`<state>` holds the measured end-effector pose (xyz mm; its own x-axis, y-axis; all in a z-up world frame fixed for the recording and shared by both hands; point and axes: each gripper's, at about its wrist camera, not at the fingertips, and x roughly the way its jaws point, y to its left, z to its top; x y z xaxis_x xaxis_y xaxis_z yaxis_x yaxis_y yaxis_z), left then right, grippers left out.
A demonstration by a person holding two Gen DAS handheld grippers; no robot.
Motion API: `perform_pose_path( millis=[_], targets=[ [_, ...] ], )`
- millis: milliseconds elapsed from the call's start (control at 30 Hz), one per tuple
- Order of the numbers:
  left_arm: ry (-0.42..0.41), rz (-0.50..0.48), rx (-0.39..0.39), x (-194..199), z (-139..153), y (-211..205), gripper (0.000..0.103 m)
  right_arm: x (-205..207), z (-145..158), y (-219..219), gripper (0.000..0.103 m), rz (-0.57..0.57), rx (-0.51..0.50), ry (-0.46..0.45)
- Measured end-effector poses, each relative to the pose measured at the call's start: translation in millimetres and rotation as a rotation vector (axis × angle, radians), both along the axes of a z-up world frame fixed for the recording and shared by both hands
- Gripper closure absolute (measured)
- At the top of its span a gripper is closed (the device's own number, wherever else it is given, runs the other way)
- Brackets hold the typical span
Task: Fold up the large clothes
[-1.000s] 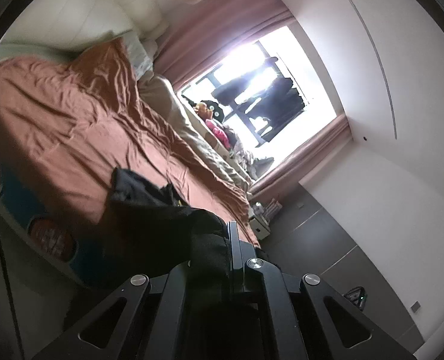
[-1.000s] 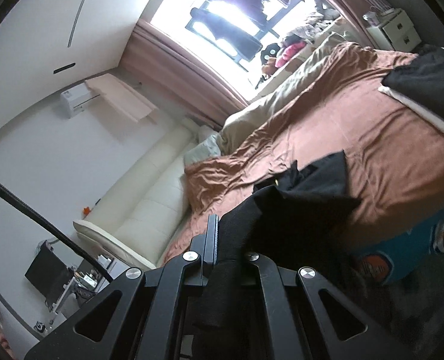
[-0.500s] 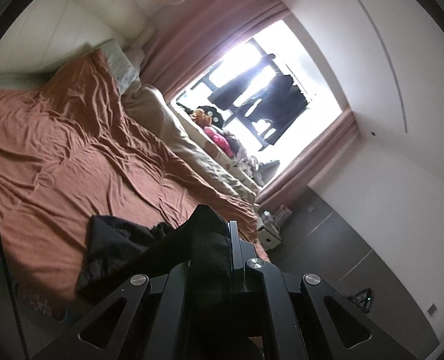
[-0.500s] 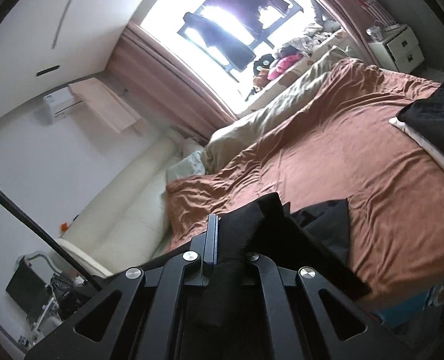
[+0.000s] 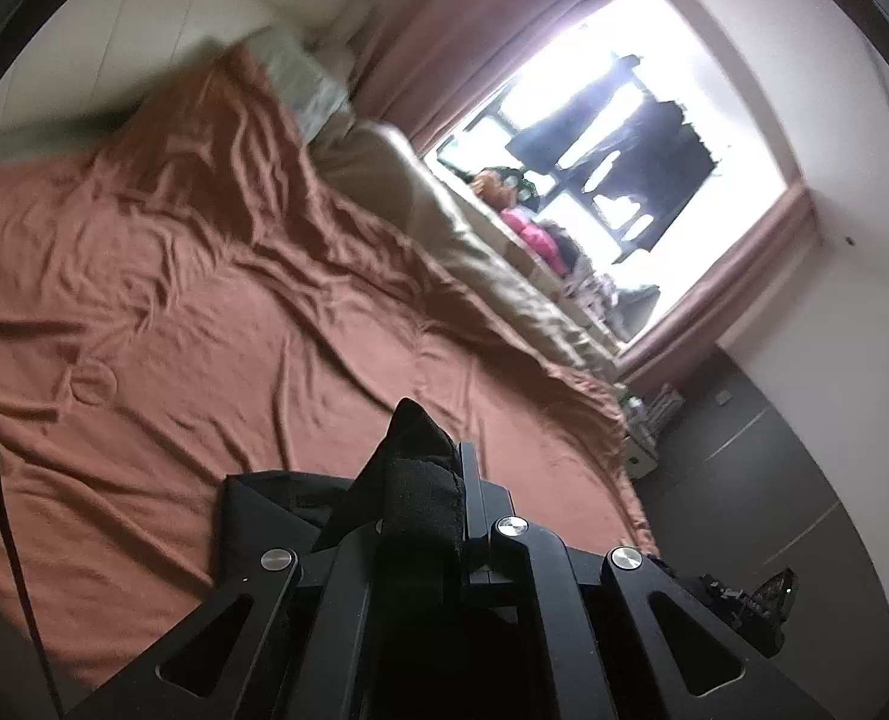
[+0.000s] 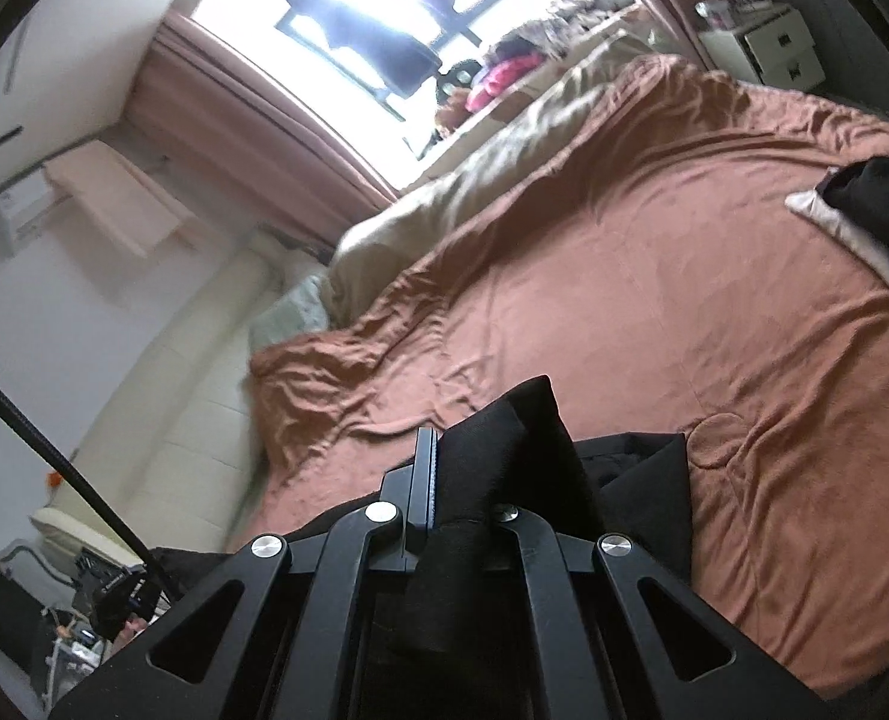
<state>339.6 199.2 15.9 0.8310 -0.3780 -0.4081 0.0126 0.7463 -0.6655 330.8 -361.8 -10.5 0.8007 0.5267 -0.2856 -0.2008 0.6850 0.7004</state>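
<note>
A black garment (image 5: 276, 510) hangs from both grippers over the brown bed sheet (image 5: 204, 324). My left gripper (image 5: 438, 480) is shut on a bunched edge of it; black cloth sticks up between the fingers. My right gripper (image 6: 450, 468) is shut on another edge of the black garment (image 6: 636, 480), which drapes down to the right onto the bed sheet (image 6: 654, 276). Most of the garment is hidden below the gripper bodies.
A beige duvet (image 5: 474, 252) lies along the bed's window side. A pile of dark and white clothes (image 6: 876, 198) sits at the bed's right edge. A white nightstand (image 6: 768, 48) stands by the window. A white headboard (image 6: 162, 420) is at the left.
Both grippers have moved forward over the bed, carrying the black garment with them. The bed's front edge has dropped out of view and the garment now lies further onto the sheet.
</note>
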Motion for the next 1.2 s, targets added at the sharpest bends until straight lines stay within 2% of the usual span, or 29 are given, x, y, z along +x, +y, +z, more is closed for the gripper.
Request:
perform_pose_path(
  millis=[333, 400, 433, 500, 533, 567, 600, 633, 667, 733, 833, 967, 1100, 1200],
  targets=[
    [0.249, -0.001, 0.014, 88.6, -101.4, -1.3, 0.101, 88.3, -34.2, 19.1, 0.103, -0.05, -0.027, 0.179],
    [0.286, 0.002, 0.022, 101.2, -113.8, -4.3, 0.101, 102.2, -44.2, 22.9, 0.103, -0.056, -0.025, 0.224],
    [0.295, 0.0, 0.024, 104.6, -116.7, -4.9, 0.1, 106.3, -45.1, 23.4, 0.102, -0.056, -0.022, 0.241],
    [0.317, -0.012, 0.048, 113.1, -121.8, -6.8, 0.091, 115.7, -45.1, 25.4, 0.1, -0.064, -0.03, 0.277],
    [0.321, -0.012, 0.069, 115.5, -121.2, -7.3, 0.075, 117.6, -42.6, 26.3, 0.094, -0.071, -0.043, 0.284],
    [0.318, -0.009, 0.092, 116.0, -119.0, -7.3, 0.054, 119.0, -37.4, 27.3, 0.076, -0.08, -0.061, 0.284],
    [0.3, -0.001, 0.122, 113.5, -113.7, -5.8, 0.044, 119.8, -33.2, 26.5, 0.058, -0.078, -0.06, 0.268],
    [0.284, 0.005, 0.135, 111.6, -109.5, -4.7, 0.032, 118.9, -25.3, 25.8, 0.018, -0.066, -0.051, 0.242],
    [0.26, 0.01, 0.149, 107.9, -104.0, -2.0, 0.027, 118.1, -19.9, 25.2, 0.008, -0.062, -0.05, 0.225],
    [0.232, 0.018, 0.182, 100.2, -93.4, 3.4, 0.022, 112.5, -3.4, 24.2, 0.008, -0.06, -0.078, 0.183],
    [0.254, 0.002, 0.234, 94.2, -92.5, 6.1, 0.022, 107.0, 8.6, 24.3, 0.008, -0.044, -0.127, 0.174],
    [0.343, -0.066, 0.312, 84.2, -110.7, 2.2, 0.022, 98.8, 8.7, 26.9, 0.008, -0.039, -0.237, 0.214],
    [0.407, -0.117, 0.337, 66.4, -136.2, -3.8, 0.022, 87.0, 1.3, 30.9, 0.008, -0.016, -0.282, 0.253],
    [0.441, -0.135, 0.353, 52.0, -151.1, -8.7, 0.022, 94.1, -3.1, 38.0, 0.008, 0.025, -0.321, 0.293]
  ],
)
